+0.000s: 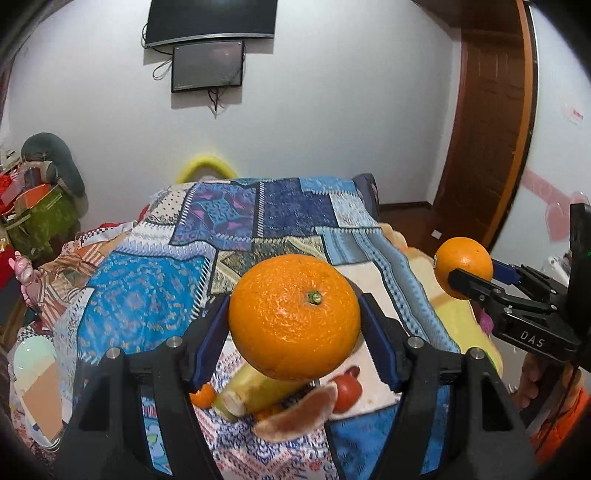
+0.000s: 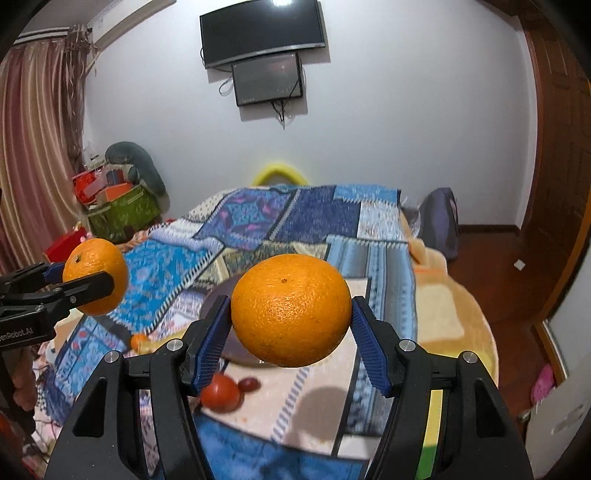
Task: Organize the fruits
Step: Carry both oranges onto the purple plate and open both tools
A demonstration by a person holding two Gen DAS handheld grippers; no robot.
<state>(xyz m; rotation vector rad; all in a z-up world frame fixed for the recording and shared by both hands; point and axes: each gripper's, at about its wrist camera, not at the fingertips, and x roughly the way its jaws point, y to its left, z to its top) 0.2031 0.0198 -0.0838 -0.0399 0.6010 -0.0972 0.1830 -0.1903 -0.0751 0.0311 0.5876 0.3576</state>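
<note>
My left gripper [image 1: 293, 325] is shut on a large orange [image 1: 293, 317], stem end towards the camera, held above the bed. My right gripper [image 2: 291, 321] is shut on a second orange [image 2: 291, 315], also in the air. Each gripper shows in the other view: the right one with its orange [image 1: 463, 266] at the right, the left one with its orange [image 2: 94, 275] at the left. Below on the blanket lie a banana [image 1: 255, 391], a small tangerine [image 1: 203, 396], a piece of peel [image 1: 299, 413], a red tomato [image 1: 347, 391] and a dark plate [image 2: 236, 343].
A patchwork blanket [image 1: 155, 288] covers the bed. A green box of clutter [image 2: 122, 210] stands at the far left by the curtain. A wooden door [image 1: 491, 122] is at the right. Screens [image 2: 262, 33] hang on the far wall. A pale bowl [image 1: 35, 354] sits at the left.
</note>
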